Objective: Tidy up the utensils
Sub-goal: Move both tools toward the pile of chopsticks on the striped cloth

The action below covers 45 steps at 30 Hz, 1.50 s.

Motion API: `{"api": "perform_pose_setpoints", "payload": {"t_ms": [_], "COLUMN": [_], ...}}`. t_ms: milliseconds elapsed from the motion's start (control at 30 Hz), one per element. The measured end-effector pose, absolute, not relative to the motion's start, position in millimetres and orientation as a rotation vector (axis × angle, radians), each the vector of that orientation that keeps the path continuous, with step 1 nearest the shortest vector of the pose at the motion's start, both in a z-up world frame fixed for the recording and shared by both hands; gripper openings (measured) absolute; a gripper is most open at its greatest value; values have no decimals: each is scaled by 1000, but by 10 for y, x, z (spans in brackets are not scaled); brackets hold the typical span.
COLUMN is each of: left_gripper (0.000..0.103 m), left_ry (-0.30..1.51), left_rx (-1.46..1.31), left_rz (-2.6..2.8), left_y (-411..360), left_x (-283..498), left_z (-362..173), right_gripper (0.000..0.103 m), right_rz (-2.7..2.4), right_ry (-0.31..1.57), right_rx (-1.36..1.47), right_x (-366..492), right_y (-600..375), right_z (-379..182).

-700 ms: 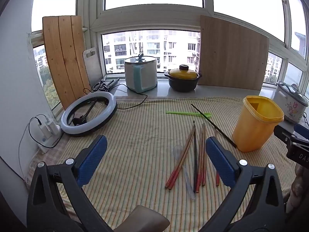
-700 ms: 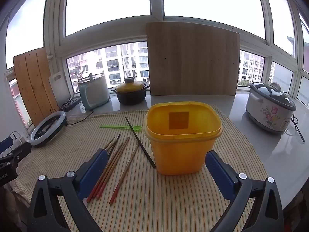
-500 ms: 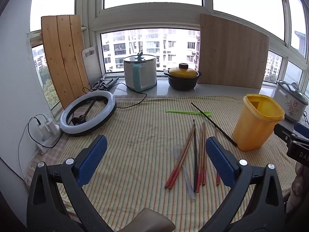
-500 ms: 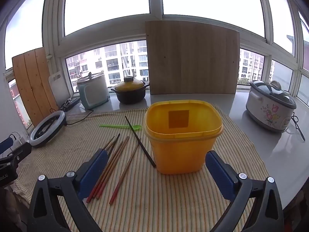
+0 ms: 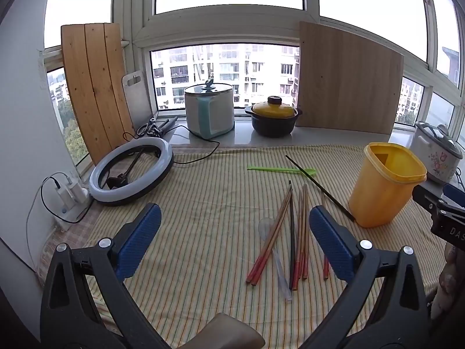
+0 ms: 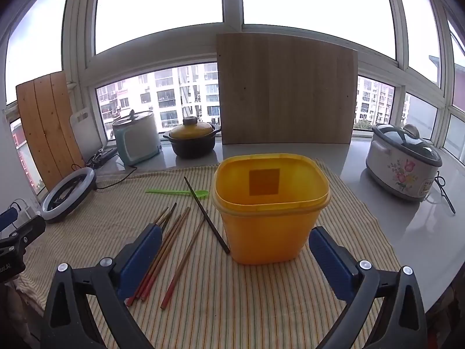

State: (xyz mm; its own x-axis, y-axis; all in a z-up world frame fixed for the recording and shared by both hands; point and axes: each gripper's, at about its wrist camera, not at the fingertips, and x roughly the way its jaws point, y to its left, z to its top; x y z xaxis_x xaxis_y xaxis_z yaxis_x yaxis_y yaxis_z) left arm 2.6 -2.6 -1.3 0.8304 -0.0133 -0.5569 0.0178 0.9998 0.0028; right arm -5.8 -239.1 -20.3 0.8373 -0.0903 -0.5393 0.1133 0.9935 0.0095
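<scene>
My left gripper (image 5: pixel 232 229): jaws wide, holding nothing, above the cloth (image 5: pixel 203 247).
My right gripper (image 6: pixel 235 250): jaws wide, empty, just short of the bin (image 6: pixel 270 224).
Change: none that I can see; everything lies where it was.
Chopsticks (image 5: pixel 290 232): loose on the cloth, left of the bin.
Green spoon (image 5: pixel 279 169): farther back.
Writing: "DAS" on my right gripper's body.
Room: bare cloth to my left.

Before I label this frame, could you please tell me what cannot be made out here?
- Yellow plastic bin: floor hidden by its front wall, both views.
- Red-tipped wooden chopsticks: partly behind the tool's blue pad, right wrist view.
- Clear plastic spoon: faint, crossed by chopsticks, left wrist view.
</scene>
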Motion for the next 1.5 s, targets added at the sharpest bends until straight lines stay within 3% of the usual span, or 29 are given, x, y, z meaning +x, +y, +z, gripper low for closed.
{"api": "perform_pose_setpoints", "payload": {"t_ms": [1500], "left_gripper": [103], "left_ry": [592], "left_rx": [-5], "left_rz": [-28], "left_y": [-50], "left_x": [23], "left_z": [19], "right_gripper": [102], "right_rz": [-106], "right_ry": [568], "right_rx": [39], "right_x": [-22], "right_y": [-2373], "right_z": [-151]}}
